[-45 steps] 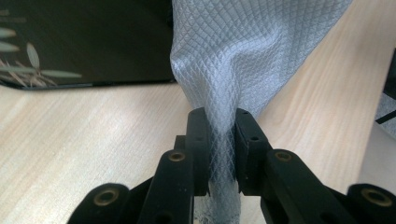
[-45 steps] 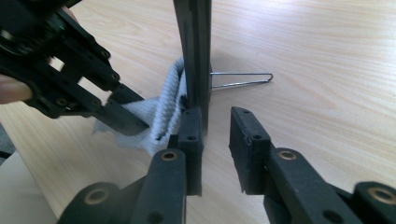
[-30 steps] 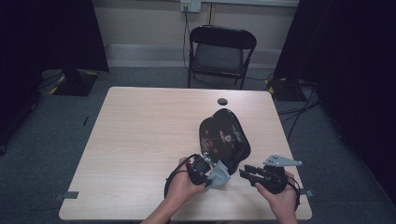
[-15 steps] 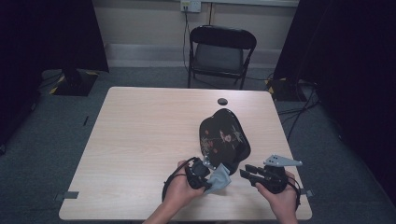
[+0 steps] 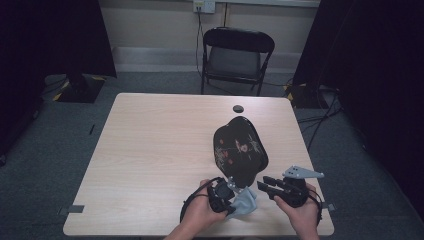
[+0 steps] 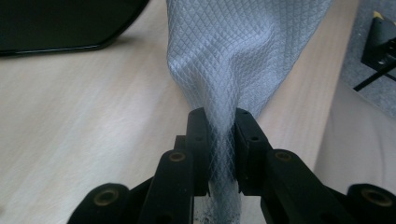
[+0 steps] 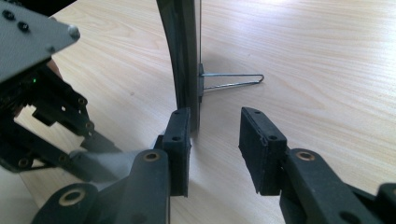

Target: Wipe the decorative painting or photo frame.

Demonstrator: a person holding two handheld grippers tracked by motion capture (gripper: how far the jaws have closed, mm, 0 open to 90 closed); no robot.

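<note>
Cloth (image 5: 245, 200), pale grey w/ a quilted weave, sits at the near edge of the table (image 5: 150, 150) in the high view, just below a black oval plate (image 5: 240, 150) w/ red and pale markings. Left gripper (image 5: 231, 189) is clamped on it; right gripper (image 5: 263, 184) sits just right of the cloth, at the plate's near rim. Small dark disc (image 5: 238, 108) lies near the far edge, black folding chair (image 5: 239, 57) beyond.

Left gripper view: left gripper (image 6: 219, 123) pinches a bunched fold of cloth (image 6: 243, 51); rest fans out ahead over the table. Plate edge (image 6: 60, 23) top left.

Right gripper view: right gripper (image 7: 215, 126) jaws apart, not pressing. Plate rim (image 7: 183, 56) stands on edge by one jaw; wire stand (image 7: 233, 80) behind it. Other gripper's body at left.
</note>
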